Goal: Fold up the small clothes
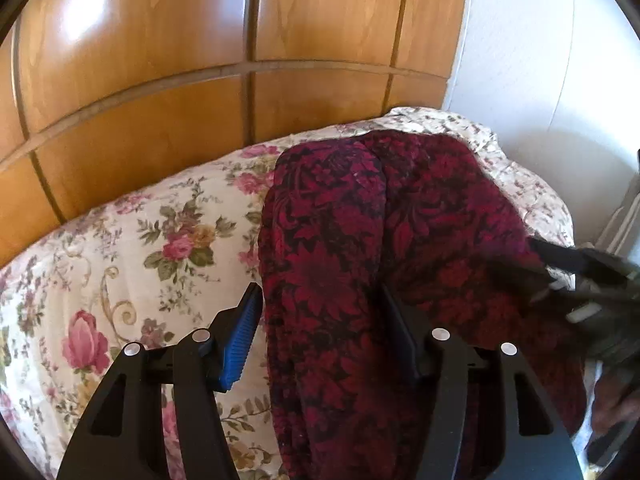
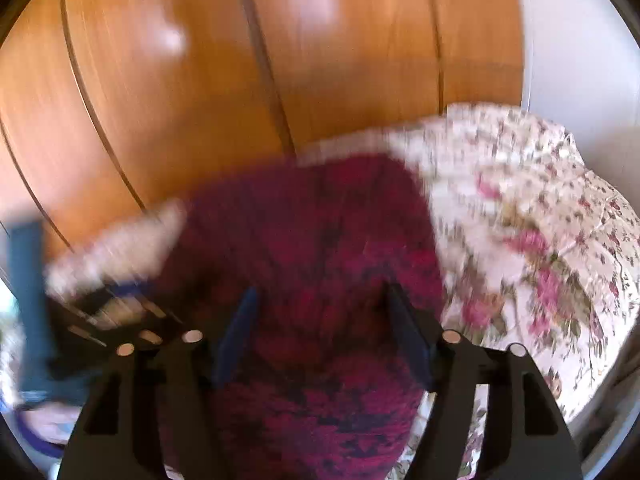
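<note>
Bed with floral cover [image 1: 120, 264] fills lower left of frame; dark red patterned garment [image 1: 360, 248] lies flat on it, centre to lower right.

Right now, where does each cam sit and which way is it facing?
Left wrist: on the left tongs, looking forward over the dark red garment on the floral bedspread toward the wooden wardrobe; own fingers open, right tongs blurred at right edge.
Right wrist: on the right tongs, same direction, blurred; own fingers open over the garment, left tongs at left edge.
Shared: garment, bedspread, wardrobe, white wall.
</note>
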